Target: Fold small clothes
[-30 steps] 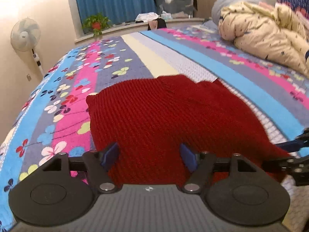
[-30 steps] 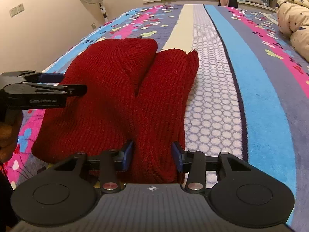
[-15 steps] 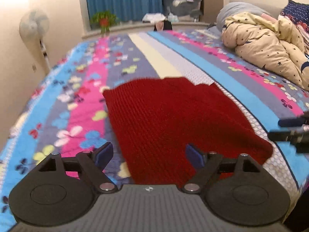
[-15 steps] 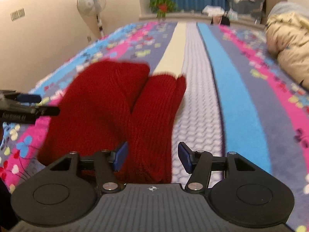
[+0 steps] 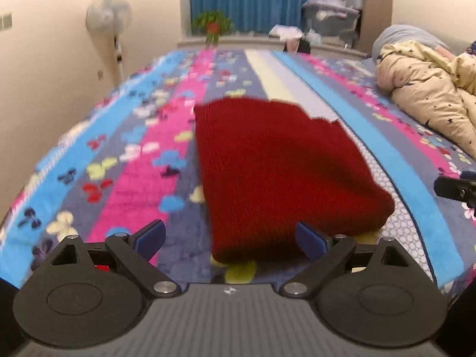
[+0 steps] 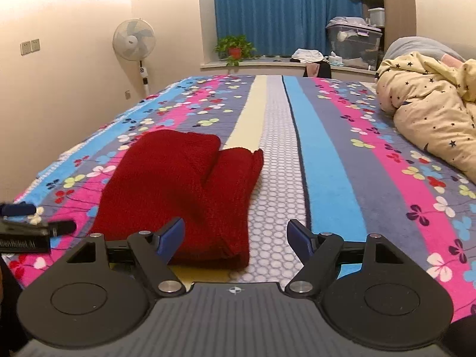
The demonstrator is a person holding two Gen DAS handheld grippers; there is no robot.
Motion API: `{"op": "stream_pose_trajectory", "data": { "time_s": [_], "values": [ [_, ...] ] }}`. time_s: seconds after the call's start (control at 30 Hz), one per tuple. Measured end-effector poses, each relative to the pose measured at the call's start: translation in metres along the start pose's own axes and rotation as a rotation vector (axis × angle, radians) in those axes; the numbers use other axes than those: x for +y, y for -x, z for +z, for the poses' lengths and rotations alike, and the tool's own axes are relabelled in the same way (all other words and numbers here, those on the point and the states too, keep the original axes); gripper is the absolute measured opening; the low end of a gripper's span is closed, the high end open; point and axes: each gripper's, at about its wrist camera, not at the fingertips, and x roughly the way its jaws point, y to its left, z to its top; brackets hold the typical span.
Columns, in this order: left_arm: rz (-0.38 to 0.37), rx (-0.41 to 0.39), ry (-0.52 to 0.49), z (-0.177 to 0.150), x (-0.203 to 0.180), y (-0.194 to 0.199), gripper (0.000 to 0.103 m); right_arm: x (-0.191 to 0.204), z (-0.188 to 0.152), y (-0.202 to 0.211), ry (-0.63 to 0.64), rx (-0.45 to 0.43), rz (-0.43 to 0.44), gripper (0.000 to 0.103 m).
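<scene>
Sweater (image 6: 181, 196) lay folded on the striped bedspread (image 6: 333, 154), red knit, two layers visible from the right wrist view. Left gripper (image 5: 230, 238) was spread wide, holding nothing, just short of the sweater's near edge. Right gripper (image 6: 235, 238) was likewise spread and free, its left finger (image 6: 171, 235) over the sweater's near corner.

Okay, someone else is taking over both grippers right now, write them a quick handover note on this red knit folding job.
Left gripper: open, holding nothing, just short of the red knit garment.
Right gripper: open, holding nothing, at the garment's near right corner.
The garment lies folded into a compact stack on the striped bedspread, touching neither gripper.
Done: folds are in.
Left: check that the uneven far edge sits neatly; probably one more fold or tidy.
</scene>
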Motion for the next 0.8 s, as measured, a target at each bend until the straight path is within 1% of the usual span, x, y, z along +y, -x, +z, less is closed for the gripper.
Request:
{"op": "stream_pose_trajectory", "data": {
  "time_s": [0.1,0.17,0.23,0.37,0.6,0.8],
  "values": [
    [0.016,0.015,0.026,0.004,0.005,-0.007,0.096,-0.002,-0.003,-0.012,-0.011,0.044,-0.011,0.077],
    [0.008,0.034,0.042,0.006,0.008,-0.012,0.096,-0.002,-0.004,-0.016,-0.022,0.058,-0.009,0.077],
    [-0.009,0.041,0.054,0.007,0.009,-0.012,0.097,0.000,-0.005,-0.017,-0.020,0.058,-0.007,0.077],
    [-0.021,0.047,0.037,0.002,0.008,-0.013,0.097,0.004,-0.006,-0.015,0.001,0.052,0.001,0.077],
    [-0.005,0.050,0.036,0.001,0.008,-0.016,0.097,0.002,-0.006,-0.014,-0.010,0.056,0.001,0.077],
    [-0.004,0.034,0.017,0.001,0.006,-0.016,0.097,0.002,-0.007,-0.014,-0.012,0.057,0.002,0.077]
  ]
}}
